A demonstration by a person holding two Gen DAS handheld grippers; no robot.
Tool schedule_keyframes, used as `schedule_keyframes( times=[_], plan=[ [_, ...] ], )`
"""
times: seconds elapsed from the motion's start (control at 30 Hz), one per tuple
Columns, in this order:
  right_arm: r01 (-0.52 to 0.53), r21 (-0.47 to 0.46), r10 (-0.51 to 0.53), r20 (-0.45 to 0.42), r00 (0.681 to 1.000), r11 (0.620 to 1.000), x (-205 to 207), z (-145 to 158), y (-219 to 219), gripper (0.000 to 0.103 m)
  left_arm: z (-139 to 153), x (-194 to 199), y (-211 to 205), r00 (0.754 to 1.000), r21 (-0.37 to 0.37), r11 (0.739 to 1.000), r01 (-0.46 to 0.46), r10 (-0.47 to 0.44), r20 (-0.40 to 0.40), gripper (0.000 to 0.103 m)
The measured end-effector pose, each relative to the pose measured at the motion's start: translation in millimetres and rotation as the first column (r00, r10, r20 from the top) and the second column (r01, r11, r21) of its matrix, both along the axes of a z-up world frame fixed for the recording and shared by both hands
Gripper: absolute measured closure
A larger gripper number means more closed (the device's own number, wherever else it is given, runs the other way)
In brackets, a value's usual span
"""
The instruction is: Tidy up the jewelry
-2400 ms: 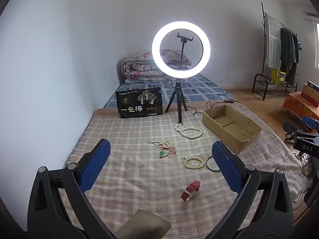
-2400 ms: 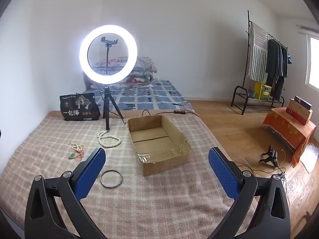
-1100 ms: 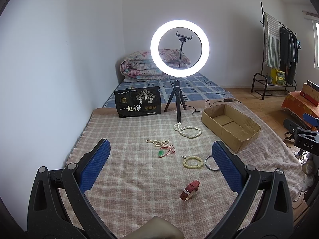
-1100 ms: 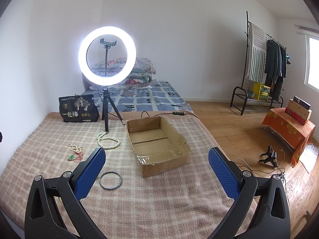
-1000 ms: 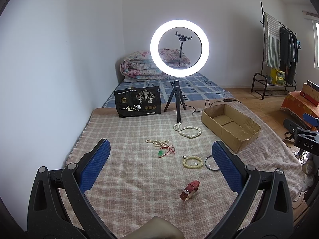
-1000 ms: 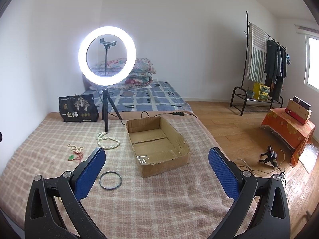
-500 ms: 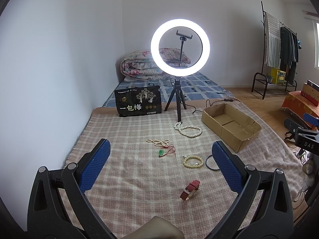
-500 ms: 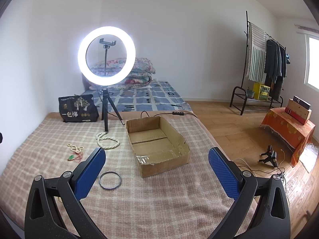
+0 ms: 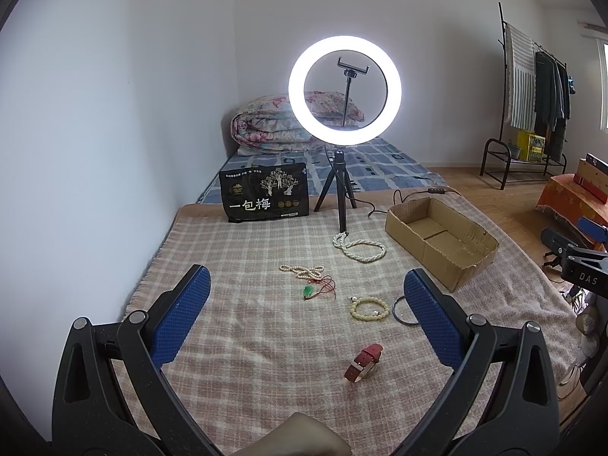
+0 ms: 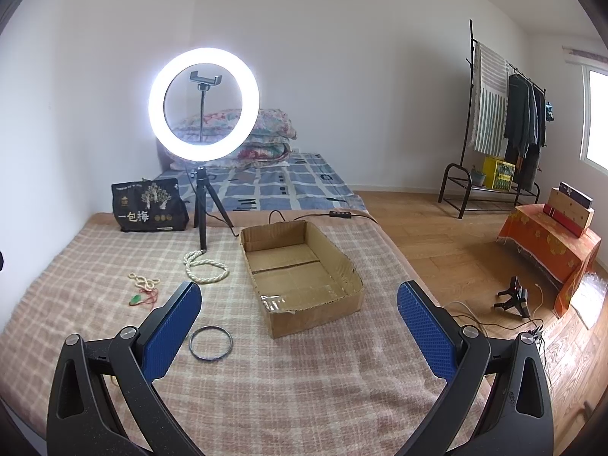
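Note:
Jewelry lies on a checked blanket (image 9: pixel 247 342): a red-strap watch (image 9: pixel 363 363), a cream bead bracelet (image 9: pixel 369 308), a dark bangle (image 10: pixel 210 342), a green pendant on red cord (image 9: pixel 317 290), a thin pearl strand (image 9: pixel 302 269) and a thick twisted pearl necklace (image 9: pixel 359 245). An empty cardboard box (image 10: pixel 300 269) sits to their right. My left gripper (image 9: pixel 306 304) is open and empty, held above the blanket over the jewelry. My right gripper (image 10: pixel 298 321) is open and empty, near the box's front edge, with the bangle by its left finger.
A lit ring light on a tripod (image 9: pixel 344 87) stands behind the necklace, its cable running past the box. A black printed bag (image 9: pixel 264 197) stands at the blanket's far edge. A wall runs along the left. Wooden floor, a clothes rack (image 10: pixel 505 114) and an orange-covered table (image 10: pixel 554 243) lie right.
Both views shift only slightly. The jewelry and the box have not moved, and both grippers stay open.

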State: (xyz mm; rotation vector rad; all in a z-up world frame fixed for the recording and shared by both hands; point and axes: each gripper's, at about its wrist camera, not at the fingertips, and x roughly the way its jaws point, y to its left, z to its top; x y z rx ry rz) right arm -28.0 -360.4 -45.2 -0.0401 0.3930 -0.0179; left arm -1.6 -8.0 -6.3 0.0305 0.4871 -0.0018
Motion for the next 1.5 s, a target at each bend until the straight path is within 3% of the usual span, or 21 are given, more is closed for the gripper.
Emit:
schedule_keyframes(
  times=[0.63, 0.93, 1.07, 1.23, 1.37, 1.5],
  plan=[
    [0.0, -0.003, 0.0, -0.006, 1.0, 1.0, 0.0, -3.4, 0.7, 0.001, -0.4, 2.6, 2.1, 1.0, 0.0, 1.0, -0.001, 0.001, -0.002, 0.0],
    [-0.022, -0.01, 0.022, -0.025, 0.999, 1.0, 8.2, -10.1, 3.4, 0.001, -16.4, 12.1, 14.4, 1.0, -0.001, 1.0, -0.011, 0.011, -0.02, 0.0],
    [-0.082, -0.041, 0.081, -0.01, 0.997, 0.996, 11.8, -17.6, 11.2, 0.001, -21.2, 20.8, 21.7, 0.999, -0.006, 1.0, -0.007, 0.007, -0.036, 0.0],
    [-0.223, -0.031, 0.221, -0.057, 0.974, 0.974, 24.6, -34.4, 22.4, 0.001, -34.6, 31.9, 32.1, 0.998, -0.023, 1.0, -0.002, 0.0, -0.07, 0.0],
    [-0.246, -0.038, 0.242, -0.093, 0.966, 0.968, 40.4, -45.6, 32.6, 0.001, -46.6, 40.5, 38.5, 0.994, -0.033, 0.999, 0.014, -0.017, -0.11, 0.0],
    [-0.28, 0.025, 0.281, -0.151, 0.948, 0.96, 60.8, -54.7, 38.4, 0.001, -53.9, 45.7, 42.1, 0.992, -0.051, 0.998, 0.03, -0.036, -0.123, 0.0]
  ],
)
